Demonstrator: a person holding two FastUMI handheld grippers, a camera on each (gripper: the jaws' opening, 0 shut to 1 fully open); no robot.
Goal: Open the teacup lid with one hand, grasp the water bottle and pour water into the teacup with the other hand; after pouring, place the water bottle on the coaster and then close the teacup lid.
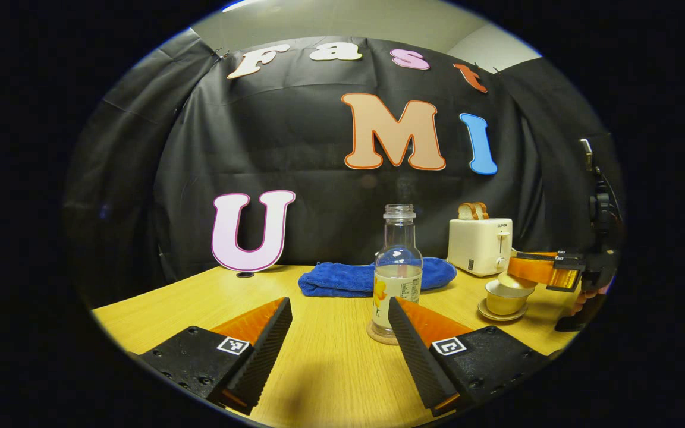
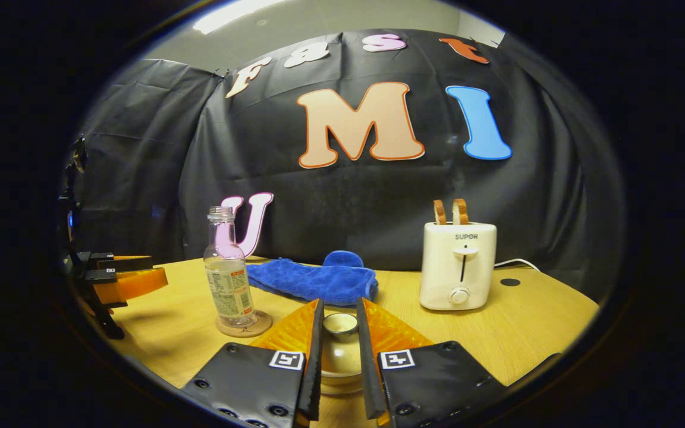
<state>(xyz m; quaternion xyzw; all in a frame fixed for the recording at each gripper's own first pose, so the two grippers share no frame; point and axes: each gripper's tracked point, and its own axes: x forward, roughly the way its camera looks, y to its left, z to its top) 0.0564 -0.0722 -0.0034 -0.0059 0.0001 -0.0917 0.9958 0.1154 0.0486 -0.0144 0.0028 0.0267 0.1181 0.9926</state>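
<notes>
On the surface (image 2: 533, 321), bottle (image 2: 228, 279) sits on coaster (image 2: 259, 326); left jaws released, right jaws grasping lid (image 2: 340, 324) at teacup (image 1: 504, 300) — closing remains.

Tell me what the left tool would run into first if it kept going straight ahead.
Probably the blue towel. The left tool points just left of the water bottle, whose base sits near its right finger, so depth is uncertain.

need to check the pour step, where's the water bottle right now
The water bottle stands upright on the coaster, in front of the blue towel, left of the teacup in the left gripper view.
</notes>
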